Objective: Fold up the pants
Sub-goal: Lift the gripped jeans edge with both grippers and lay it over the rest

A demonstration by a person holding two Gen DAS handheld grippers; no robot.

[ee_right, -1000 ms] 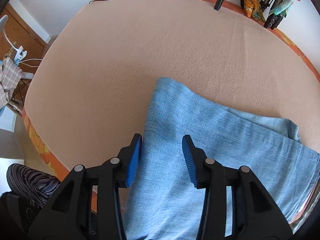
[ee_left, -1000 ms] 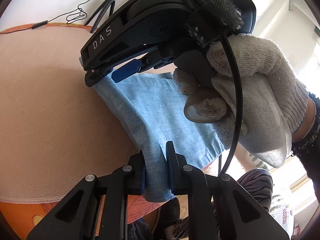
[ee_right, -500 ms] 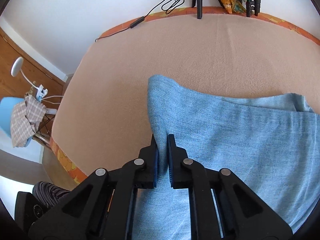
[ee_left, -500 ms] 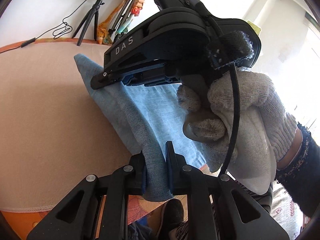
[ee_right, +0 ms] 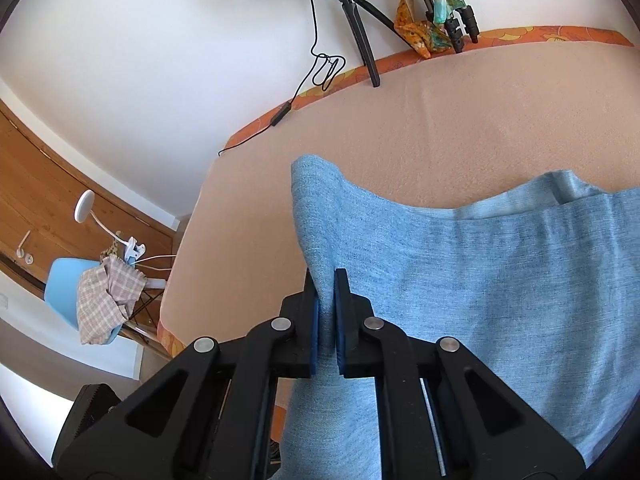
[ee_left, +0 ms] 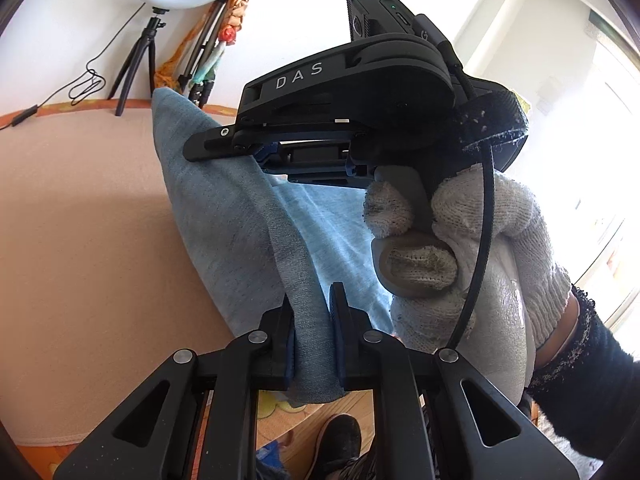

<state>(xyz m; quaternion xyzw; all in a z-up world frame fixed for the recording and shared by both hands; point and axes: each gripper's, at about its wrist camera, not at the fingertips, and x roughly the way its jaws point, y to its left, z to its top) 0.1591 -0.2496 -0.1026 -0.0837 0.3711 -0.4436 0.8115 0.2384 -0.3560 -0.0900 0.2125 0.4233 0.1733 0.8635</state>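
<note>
The light blue pants (ee_left: 224, 220) lie partly on a peach blanket-covered table (ee_left: 80, 220). My left gripper (ee_left: 312, 312) is shut on the pants' near edge, by the table's front. My right gripper (ee_right: 327, 300) is shut on the same folded edge of the pants (ee_right: 460, 280) further along, and lifts it above the table (ee_right: 440, 120). In the left wrist view the right gripper (ee_left: 256, 152) shows as a black body marked DAS, held by a white-gloved hand (ee_left: 460, 260). The lifted corner stands up in a peak.
A ring light on a tripod (ee_right: 356, 20) and a black cable (ee_right: 320, 68) stand at the table's far edge, next to bundled tripods with a colourful cloth (ee_right: 432, 12). A blue chair with a checked cloth (ee_right: 104, 296) is left of the table.
My right gripper has closed on the pants' edge, having been open a second ago. Both grippers have risen, and the cloth edge has lifted off the table.
</note>
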